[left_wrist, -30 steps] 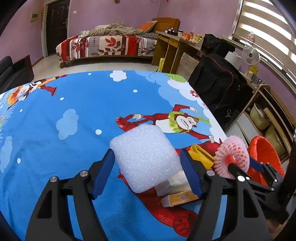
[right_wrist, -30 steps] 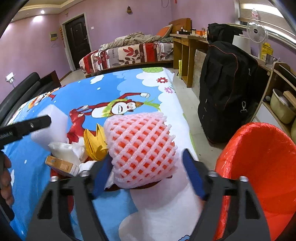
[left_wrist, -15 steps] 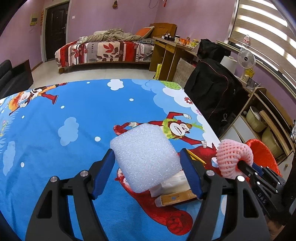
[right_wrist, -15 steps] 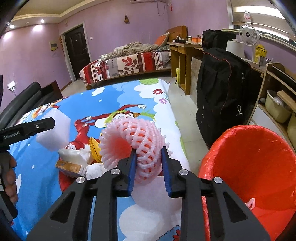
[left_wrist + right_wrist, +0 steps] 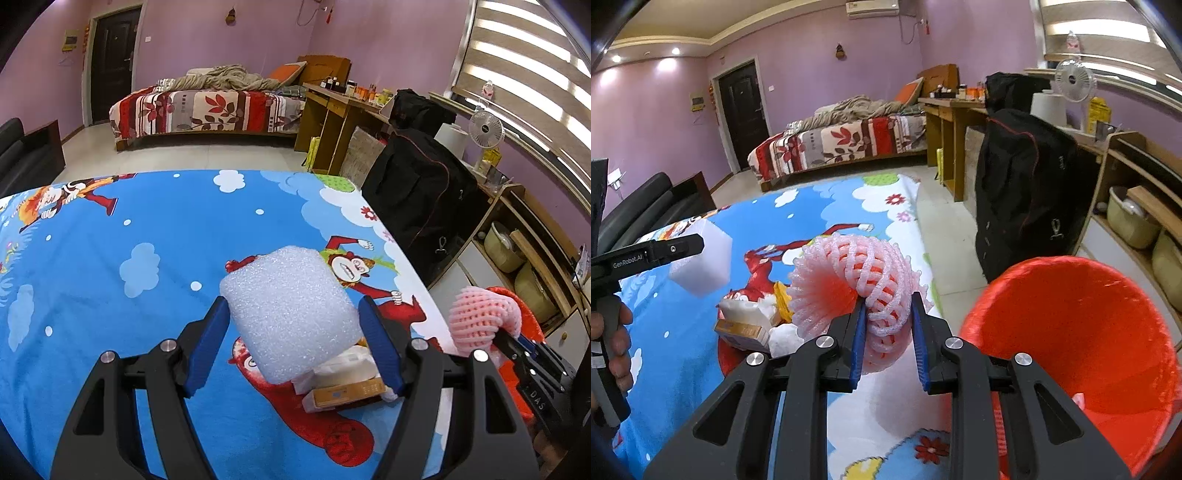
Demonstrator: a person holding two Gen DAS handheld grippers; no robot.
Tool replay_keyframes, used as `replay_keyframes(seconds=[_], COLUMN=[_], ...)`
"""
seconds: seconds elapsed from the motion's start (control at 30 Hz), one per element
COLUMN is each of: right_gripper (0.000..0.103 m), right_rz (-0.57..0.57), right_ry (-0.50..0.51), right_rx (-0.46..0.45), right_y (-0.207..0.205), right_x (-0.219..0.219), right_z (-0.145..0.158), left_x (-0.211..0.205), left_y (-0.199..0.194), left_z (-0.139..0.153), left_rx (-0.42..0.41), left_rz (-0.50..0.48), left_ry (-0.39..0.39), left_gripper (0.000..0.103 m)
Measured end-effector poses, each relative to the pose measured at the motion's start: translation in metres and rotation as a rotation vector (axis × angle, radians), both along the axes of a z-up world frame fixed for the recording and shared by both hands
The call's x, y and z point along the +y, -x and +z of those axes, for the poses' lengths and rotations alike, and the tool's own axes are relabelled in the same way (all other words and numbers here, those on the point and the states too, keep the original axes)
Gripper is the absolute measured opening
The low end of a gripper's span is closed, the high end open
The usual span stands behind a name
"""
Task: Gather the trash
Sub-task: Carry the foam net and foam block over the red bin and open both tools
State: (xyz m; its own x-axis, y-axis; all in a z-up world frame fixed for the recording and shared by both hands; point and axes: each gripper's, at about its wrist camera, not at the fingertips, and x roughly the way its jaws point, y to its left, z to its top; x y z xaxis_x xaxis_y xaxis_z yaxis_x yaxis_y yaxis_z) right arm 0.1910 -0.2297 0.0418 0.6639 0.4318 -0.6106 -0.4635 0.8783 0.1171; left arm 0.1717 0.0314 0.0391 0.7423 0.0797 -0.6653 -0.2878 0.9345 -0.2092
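My left gripper [image 5: 293, 325] is shut on a white foam block [image 5: 288, 310] and holds it above the blue cartoon bedsheet [image 5: 110, 266]. The block also shows in the right wrist view [image 5: 701, 258]. My right gripper [image 5: 888, 325] is shut on a pink foam fruit net [image 5: 857, 280], squeezed and lifted off the sheet; the net also shows in the left wrist view [image 5: 480, 317]. A red-lined trash bin [image 5: 1078, 332] stands just right of it. On the sheet lie crumpled white tissue [image 5: 746, 314], a small tan box [image 5: 742, 330] and a yellow wrapper [image 5: 781, 299].
A black bag [image 5: 1023, 192] stands on the floor beyond the bin. Wooden shelves with tubs [image 5: 1137, 221] line the right wall. A desk [image 5: 332, 114] and a second bed [image 5: 207, 107] are at the back. The sheet's right edge [image 5: 923, 251] drops to the floor.
My right gripper closed on the pink net and lifted it, moving toward the bin. My left gripper rose with the foam block still held.
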Motion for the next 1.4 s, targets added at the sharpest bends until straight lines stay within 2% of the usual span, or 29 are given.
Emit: replay_keyframes(seconds=[0.63, 1.3, 1.4], right_gripper=[0.024, 0.024, 0.025], right_rz=[-0.154, -0.31, -0.321], right_ry=[0.021, 0.054, 0.06], right_rx=[-0.028, -0.02, -0.016], right_y=[0.005, 0.011, 0.012], right_x=[-0.08, -0.155, -0.163], right_z=[0.01, 0.001, 0.0], left_x=[-0.066, -0.185, -0.196], left_y=[-0.008, -0.038, -0.041], left_z=[0.024, 0.022, 0.018], left_rx=[-0.041, -0.028, -0.017], left_rz=[-0.15, -0.442, -0.473], left_ry=[-0.038, -0.066, -0.05], left_gripper=[0.069, 0.069, 0.069])
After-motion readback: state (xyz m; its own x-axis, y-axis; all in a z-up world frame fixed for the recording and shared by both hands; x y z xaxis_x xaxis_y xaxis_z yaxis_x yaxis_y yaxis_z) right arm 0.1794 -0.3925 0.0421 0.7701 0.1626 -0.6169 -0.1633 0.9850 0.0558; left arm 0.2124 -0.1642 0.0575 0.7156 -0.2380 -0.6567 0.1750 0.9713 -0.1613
